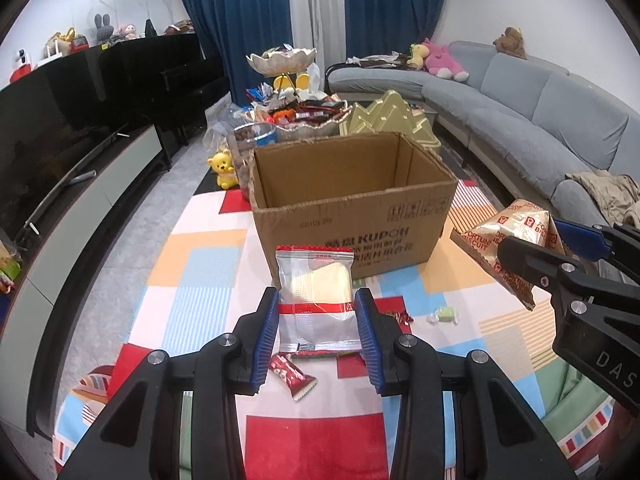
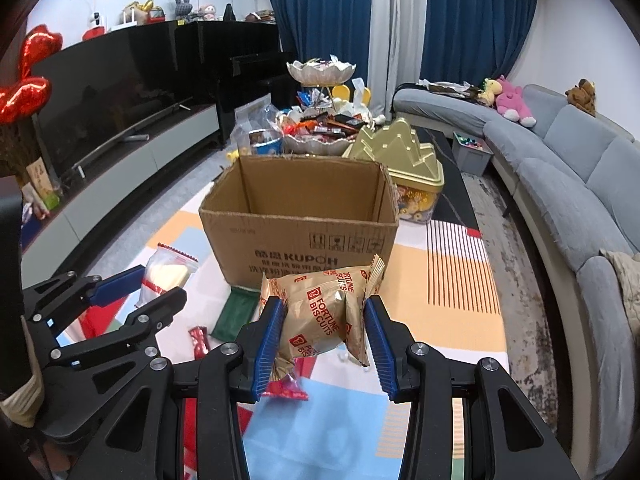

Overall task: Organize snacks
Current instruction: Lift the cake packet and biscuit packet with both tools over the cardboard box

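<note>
Left wrist view shows the left gripper pinching a clear plastic snack packet with red edges and the right gripper squeezing a gold "FORTUNE BISCUITS" bag, both near the open brown cardboard box marked "KUPOH", where I think they get dropped next.

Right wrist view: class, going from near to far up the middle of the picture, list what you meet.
Biscuit packet → cardboard box → snack bowl → lotus dish → blue curtains.
</note>
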{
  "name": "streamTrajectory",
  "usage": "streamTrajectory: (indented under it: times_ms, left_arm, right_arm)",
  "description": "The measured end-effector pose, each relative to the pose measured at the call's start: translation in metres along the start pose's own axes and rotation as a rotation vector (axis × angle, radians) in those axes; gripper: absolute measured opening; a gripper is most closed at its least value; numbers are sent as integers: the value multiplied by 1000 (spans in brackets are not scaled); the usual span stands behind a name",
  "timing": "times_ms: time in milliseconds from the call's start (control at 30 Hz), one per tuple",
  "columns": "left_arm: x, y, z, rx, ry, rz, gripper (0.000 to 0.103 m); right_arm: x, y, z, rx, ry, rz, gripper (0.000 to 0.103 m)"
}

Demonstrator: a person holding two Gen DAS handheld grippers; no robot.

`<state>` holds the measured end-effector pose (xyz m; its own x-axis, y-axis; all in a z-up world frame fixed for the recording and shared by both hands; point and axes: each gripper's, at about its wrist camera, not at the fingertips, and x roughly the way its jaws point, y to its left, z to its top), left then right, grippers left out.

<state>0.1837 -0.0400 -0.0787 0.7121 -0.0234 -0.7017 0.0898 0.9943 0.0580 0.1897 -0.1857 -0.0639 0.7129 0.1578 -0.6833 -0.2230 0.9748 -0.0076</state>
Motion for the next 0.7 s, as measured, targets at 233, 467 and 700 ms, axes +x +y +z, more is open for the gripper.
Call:
streamTrajectory:
  times_ms: [233,467,700]
  left_arm:
    - [-3,4,21,-7,-13,-2,38]
    - [2,7,38,-6,-17,-3,38]
    - [8,10,52,-5,-23,-7,38]
  right_arm:
    - [1,-3,13,11,-18,3,44]
    - [2,-7,30,16,-41,1,44]
    - [7,-8,41,16,-57,-1,43]
